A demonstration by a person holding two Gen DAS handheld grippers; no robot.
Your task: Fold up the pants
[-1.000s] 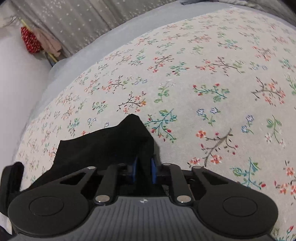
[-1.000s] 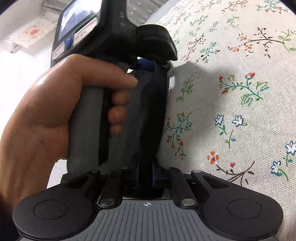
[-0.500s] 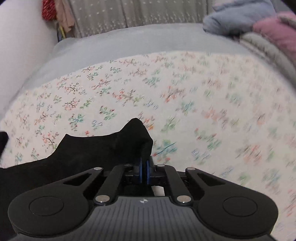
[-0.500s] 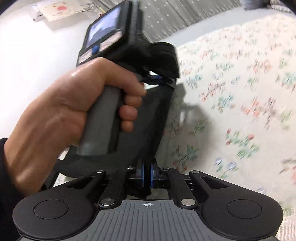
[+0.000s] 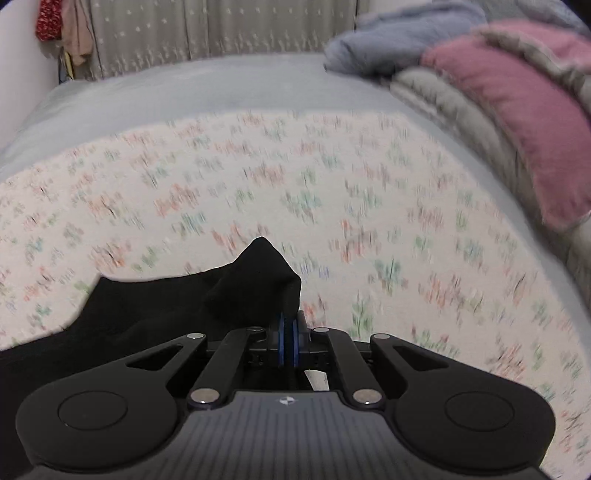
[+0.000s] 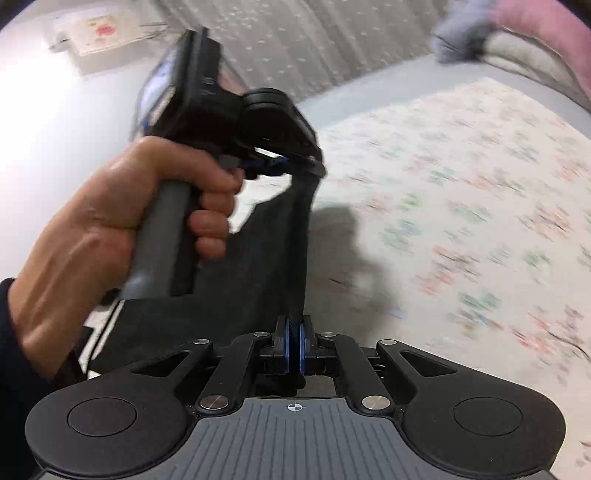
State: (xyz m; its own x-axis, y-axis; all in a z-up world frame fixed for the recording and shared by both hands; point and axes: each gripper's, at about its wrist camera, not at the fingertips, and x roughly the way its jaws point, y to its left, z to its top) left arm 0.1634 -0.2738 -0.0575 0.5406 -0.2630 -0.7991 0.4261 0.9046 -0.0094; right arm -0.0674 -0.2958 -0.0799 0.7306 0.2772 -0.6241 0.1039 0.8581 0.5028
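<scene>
While the pants (image 6: pixel 258 258) stretch between them, left tool (image 5: pixel 289 332) and right tool (image 6: pixel 294 343) each clamp an edge.

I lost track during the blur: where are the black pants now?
The black pants are stretched between the left gripper and the right gripper, lifted over the floral sheet.

Floral bedspread (image 5: pixel 369 192), grey dotted curtain (image 5: pixel 221 29), piled blankets (image 5: pixel 517 92), white wall (image 6: pixel 44 129)
</scene>
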